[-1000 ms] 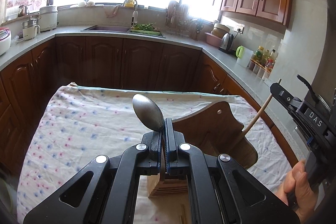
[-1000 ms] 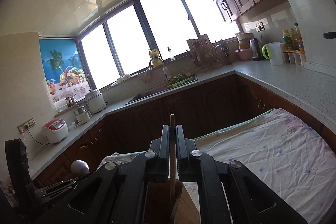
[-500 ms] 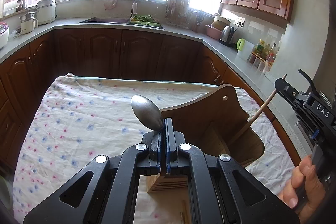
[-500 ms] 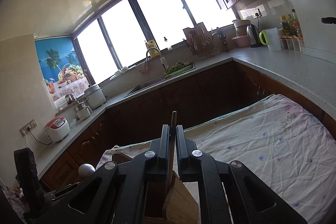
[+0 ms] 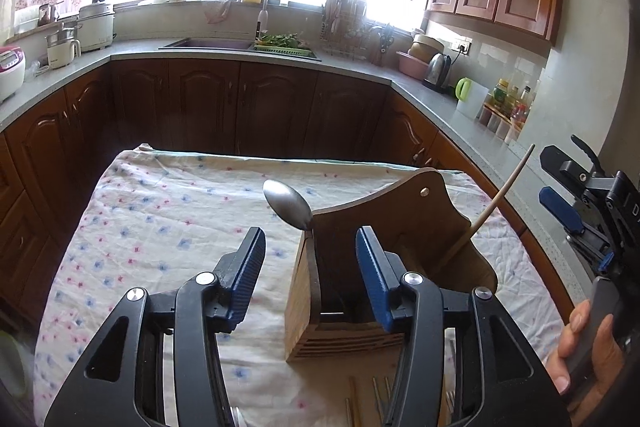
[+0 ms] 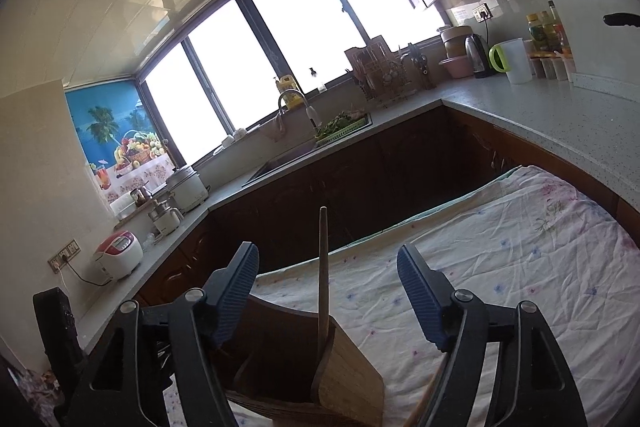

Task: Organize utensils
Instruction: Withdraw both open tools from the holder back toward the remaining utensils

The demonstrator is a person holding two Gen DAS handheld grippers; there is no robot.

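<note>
A wooden utensil holder stands on the cloth-covered table. A metal spoon stands in its left compartment, bowl up. A wooden stick leans out of its right side. My left gripper is open just behind the spoon, touching nothing. My right gripper is open around the wooden stick, which stands in the holder free of the pads. The right gripper also shows at the right edge of the left wrist view.
Several loose utensils lie on the cloth in front of the holder. Brown cabinets and grey counters ring the table, with a sink, a kettle and bottles on them.
Both grippers opened. The left let go of the spoon and the right let go of the wooden stick; both utensils now stand in the holder. Both grippers drew back slightly.
</note>
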